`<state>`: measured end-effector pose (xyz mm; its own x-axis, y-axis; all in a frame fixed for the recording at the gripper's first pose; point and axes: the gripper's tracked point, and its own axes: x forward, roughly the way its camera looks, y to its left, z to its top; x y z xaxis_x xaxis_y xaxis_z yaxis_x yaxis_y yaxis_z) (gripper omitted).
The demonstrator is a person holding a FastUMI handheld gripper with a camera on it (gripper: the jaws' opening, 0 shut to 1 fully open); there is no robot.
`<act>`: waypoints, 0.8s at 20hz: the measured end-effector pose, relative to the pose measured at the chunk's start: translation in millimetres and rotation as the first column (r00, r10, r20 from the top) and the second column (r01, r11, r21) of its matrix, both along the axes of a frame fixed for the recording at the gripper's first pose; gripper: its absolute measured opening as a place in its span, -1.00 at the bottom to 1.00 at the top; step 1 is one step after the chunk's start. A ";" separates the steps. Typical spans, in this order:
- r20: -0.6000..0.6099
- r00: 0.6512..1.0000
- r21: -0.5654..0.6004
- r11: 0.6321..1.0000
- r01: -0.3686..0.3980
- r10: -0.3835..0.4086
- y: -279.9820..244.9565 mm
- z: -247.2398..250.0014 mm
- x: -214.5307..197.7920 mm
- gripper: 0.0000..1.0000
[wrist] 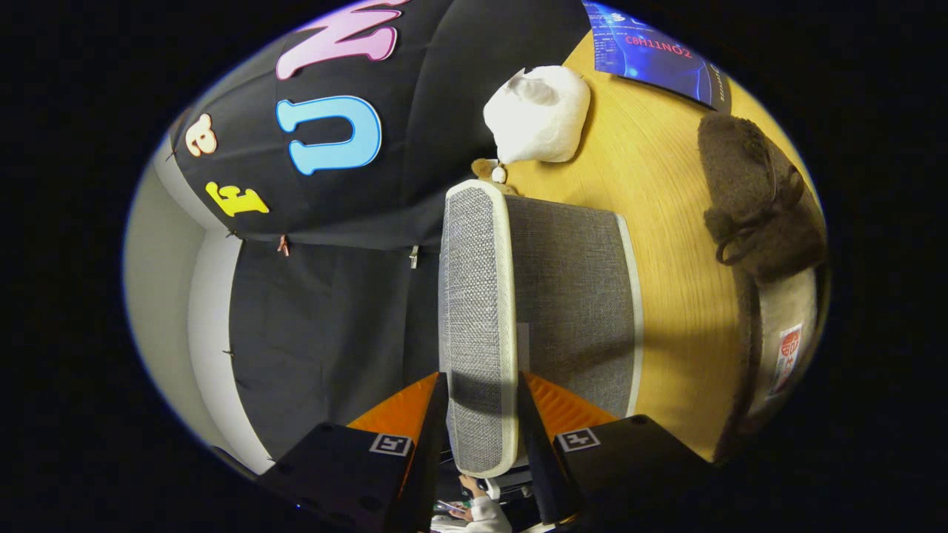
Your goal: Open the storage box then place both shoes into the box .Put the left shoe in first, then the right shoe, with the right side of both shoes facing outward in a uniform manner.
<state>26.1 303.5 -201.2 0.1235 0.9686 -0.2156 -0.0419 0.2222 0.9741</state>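
Observation:
My gripper (481,381) is shut on the white-trimmed edge of the grey fabric lid (478,296) of the storage box (574,296). The lid stands lifted away from the box body, which rests on the wooden table (666,244). Beyond the box, to the side, lies a brown furry shoe (763,196) with a lace bow. Next to it the second shoe (785,348) shows its pale sole with a label. The inside of the box is hidden behind the lid.
A white plush toy (537,115) lies on the table beyond the box, with a small tan toy (489,172) at the lid's far end. A blue printed mat (655,59) lies farther off. A person's hand (474,507) shows behind the fingers.

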 end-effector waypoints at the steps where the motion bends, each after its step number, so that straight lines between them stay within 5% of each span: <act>1: -0.015 1.000 0.012 1.000 0.018 -0.018 -2.5 3.6 2.9 0.10; 3: -0.026 0.999 0.042 0.999 0.025 -0.024 -2.4 12.3 3.5 -0.20; 7: -0.063 0.998 0.139 0.990 0.033 -0.024 5.2 40.9 1.5 -0.20; 12: -0.011 0.999 0.076 0.997 0.032 -0.031 22.3 45.8 2.2 -0.21; 14: 0.002 0.997 0.043 0.996 0.083 -0.083 29.7 48.9 13.8 -0.73; 16: 0.017 0.994 0.036 0.993 0.109 -0.110 30.0 58.1 19.3 -0.87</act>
